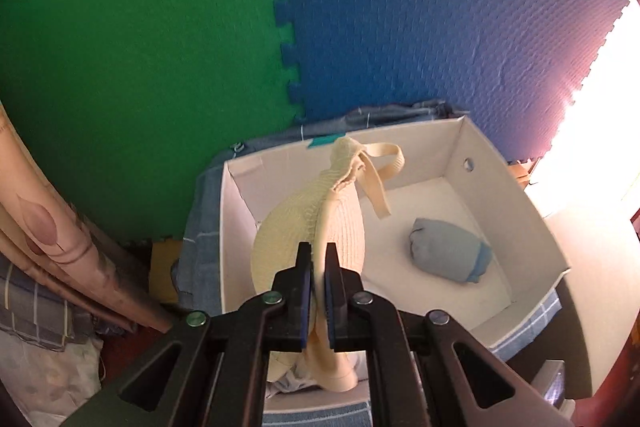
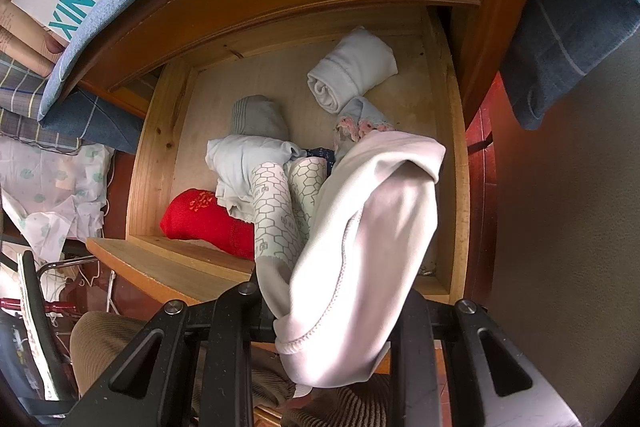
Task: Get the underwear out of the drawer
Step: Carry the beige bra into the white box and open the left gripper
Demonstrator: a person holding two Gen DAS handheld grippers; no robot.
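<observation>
Cream ribbed knit bra hangs pinched in the left gripper over the white cardboard box, evidently for dropping, while the right gripper clamps pale pink underwear above the open wooden drawer.

My left camera blown out by white glare at its right edge, purple flare over the blue mat, fisheye bending and dark corners in both views, my right camera evenly daylit, drawer sharp, pale cloth up close soft.
</observation>
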